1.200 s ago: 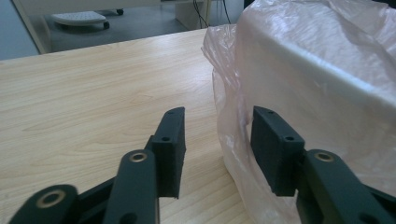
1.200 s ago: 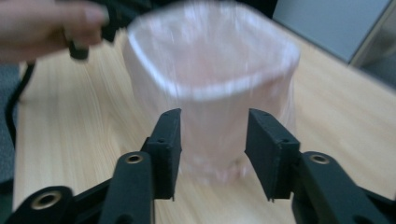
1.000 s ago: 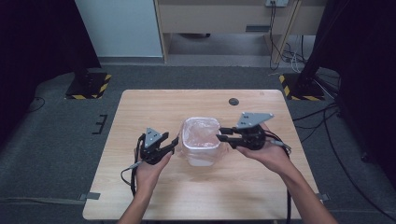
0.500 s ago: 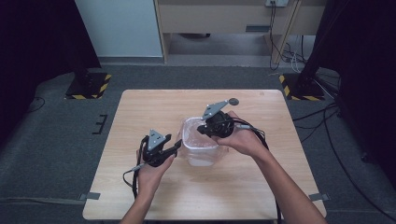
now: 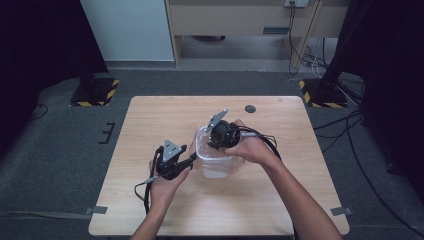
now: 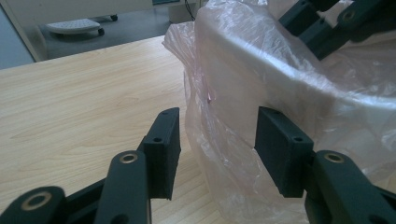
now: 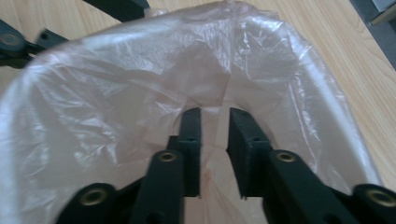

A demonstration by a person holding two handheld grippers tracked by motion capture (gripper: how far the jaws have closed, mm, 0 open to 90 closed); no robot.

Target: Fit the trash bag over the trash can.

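Black left gripper (image 5: 192, 159) low at bin's (image 6: 299, 84) near-left side, hand beneath | jaws spread, bin's bag-covered (image 6: 219, 140) wall between them, untouched | right gripper (image 7: 215, 154) tipped down into bin from above | jaws narrowly apart; grip on liner unclear | bin mid-table (image 5: 150, 120).
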